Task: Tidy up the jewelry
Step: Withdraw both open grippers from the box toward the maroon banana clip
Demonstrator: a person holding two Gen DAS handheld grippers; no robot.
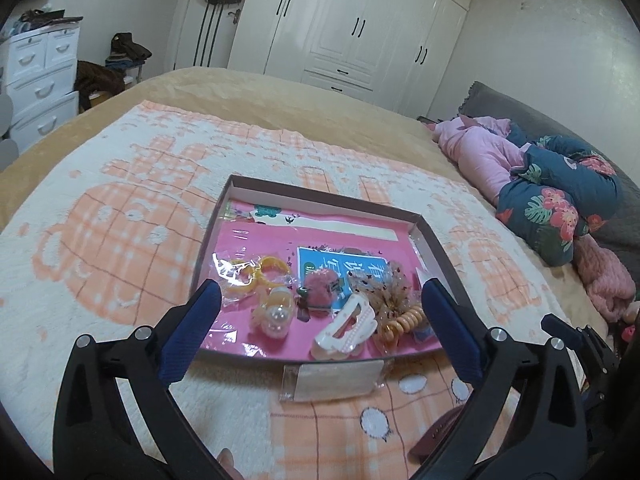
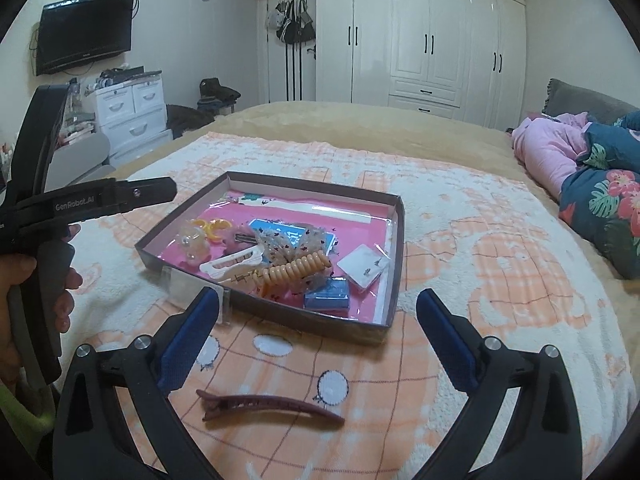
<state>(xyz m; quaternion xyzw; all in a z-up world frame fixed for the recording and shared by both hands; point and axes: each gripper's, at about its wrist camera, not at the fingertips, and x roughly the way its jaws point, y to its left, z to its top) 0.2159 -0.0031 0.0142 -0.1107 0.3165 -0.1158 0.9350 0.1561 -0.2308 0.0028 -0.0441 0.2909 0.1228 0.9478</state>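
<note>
I see the bed (image 2: 460, 216) filling both views, spread with a cream and orange patterned blanket (image 1: 120, 220), and a folded floral quilt (image 1: 560, 200) lies at its far right. In the middle of the blanket sits a shallow cardboard box (image 2: 276, 312) with a pink lining. Inside it the jewelry is heaped toward the near side: a peach coil hair tie (image 2: 296, 266), a white claw clip (image 2: 232, 264), a lacy scrunchie (image 2: 284, 242), yellow rings in a clear bag (image 1: 244, 276), a blue pad (image 2: 327, 295) and a small earring card (image 2: 364, 266) at the right. A clear packet (image 1: 332, 382) leans against the box's near wall. A brown hair clip (image 2: 272, 408) lies on the blanket nearer to me, apart from the box. My left hand-held gripper (image 1: 320, 302) has its jaws spread wide with nothing between them, and so does my right hand-held gripper (image 2: 318, 308).
</note>
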